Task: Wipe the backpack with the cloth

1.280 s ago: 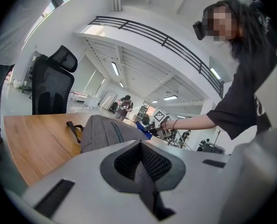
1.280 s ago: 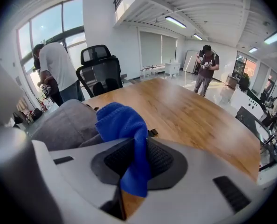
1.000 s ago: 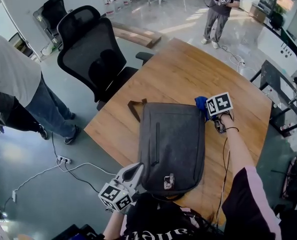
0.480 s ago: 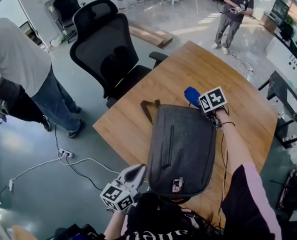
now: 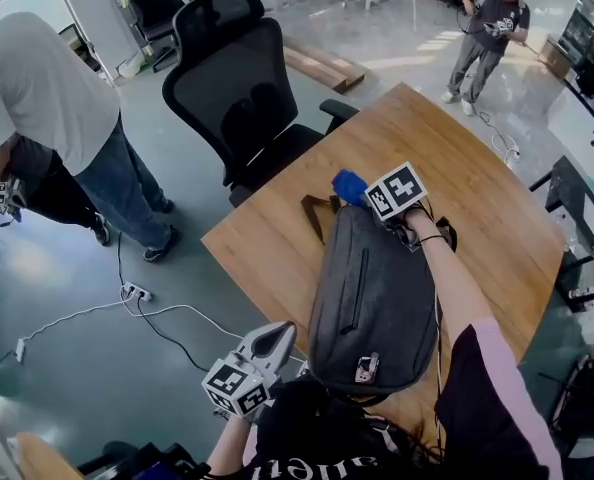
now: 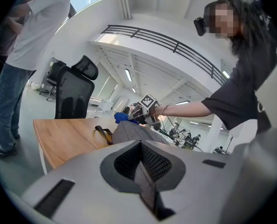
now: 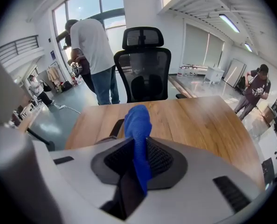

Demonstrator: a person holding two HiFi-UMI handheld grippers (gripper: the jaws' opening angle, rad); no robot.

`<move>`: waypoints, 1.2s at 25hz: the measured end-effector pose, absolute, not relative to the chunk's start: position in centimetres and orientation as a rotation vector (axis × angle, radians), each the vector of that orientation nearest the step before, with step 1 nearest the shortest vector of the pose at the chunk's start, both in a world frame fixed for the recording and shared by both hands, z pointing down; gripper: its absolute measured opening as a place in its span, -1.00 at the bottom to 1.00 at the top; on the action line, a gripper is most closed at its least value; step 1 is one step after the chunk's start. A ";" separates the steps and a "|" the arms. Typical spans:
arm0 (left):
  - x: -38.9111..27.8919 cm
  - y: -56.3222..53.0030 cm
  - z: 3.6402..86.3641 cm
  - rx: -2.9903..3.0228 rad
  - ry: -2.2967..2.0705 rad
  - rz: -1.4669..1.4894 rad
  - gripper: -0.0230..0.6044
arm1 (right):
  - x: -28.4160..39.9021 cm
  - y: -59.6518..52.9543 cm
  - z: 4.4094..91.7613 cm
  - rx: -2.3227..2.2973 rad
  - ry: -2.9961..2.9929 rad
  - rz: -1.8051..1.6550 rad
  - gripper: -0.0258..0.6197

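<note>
A dark grey backpack [image 5: 377, 298] lies flat on the wooden table [image 5: 477, 188], its brown strap [image 5: 312, 216] at the far end. My right gripper [image 5: 363, 196] is shut on a blue cloth [image 5: 349, 185] over the backpack's far left corner. In the right gripper view the blue cloth [image 7: 138, 125] sticks up from between the shut jaws of my right gripper [image 7: 137, 146]. My left gripper [image 5: 276, 337] hangs off the table's near left edge, beside the backpack's near end, shut and empty. Its own view shows my left gripper [image 6: 141, 146], the backpack [image 6: 129, 132] and the cloth [image 6: 121, 117] beyond.
A black office chair [image 5: 239, 78] stands at the table's far left corner. A person in a white shirt [image 5: 42, 98] stands on the left, another person [image 5: 487, 18] far back. Cables and a power strip [image 5: 129, 292] lie on the floor to the left.
My right gripper has carried the blue cloth leftward along the backpack's far end, from its right corner to near the strap. The left gripper has stayed where it was.
</note>
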State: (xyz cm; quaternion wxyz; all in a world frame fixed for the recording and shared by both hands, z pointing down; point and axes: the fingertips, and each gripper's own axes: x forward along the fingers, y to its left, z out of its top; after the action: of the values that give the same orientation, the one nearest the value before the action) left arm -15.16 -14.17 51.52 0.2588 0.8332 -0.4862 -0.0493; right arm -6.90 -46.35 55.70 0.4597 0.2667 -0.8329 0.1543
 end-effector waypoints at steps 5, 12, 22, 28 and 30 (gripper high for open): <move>-15.5 -14.2 51.0 2.270 -1.333 -0.141 -0.93 | -9.8 -45.1 55.1 0.603 -2.068 0.305 -0.66; -15.8 -12.9 51.5 2.245 -1.350 -0.136 -0.93 | -11.7 -44.0 53.8 0.607 -2.104 0.307 -0.66; -16.7 -11.0 51.6 2.207 -1.393 -0.182 -0.93 | -17.3 -41.0 54.8 0.535 -2.072 0.207 -0.66; -18.0 -9.5 51.4 2.164 -1.441 -0.201 -0.93 | -19.0 -38.5 56.4 0.555 -2.038 0.324 -0.66; -18.4 -9.0 51.6 2.164 -1.448 -0.211 -0.93 | -18.5 -38.1 56.9 0.606 -2.011 0.399 -0.66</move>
State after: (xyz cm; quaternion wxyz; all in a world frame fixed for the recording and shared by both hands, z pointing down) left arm -18.42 -8.99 51.59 0.2616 0.7995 -0.5350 -0.0779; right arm -18.50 -38.13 56.85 0.4811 0.2484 -0.8247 0.1636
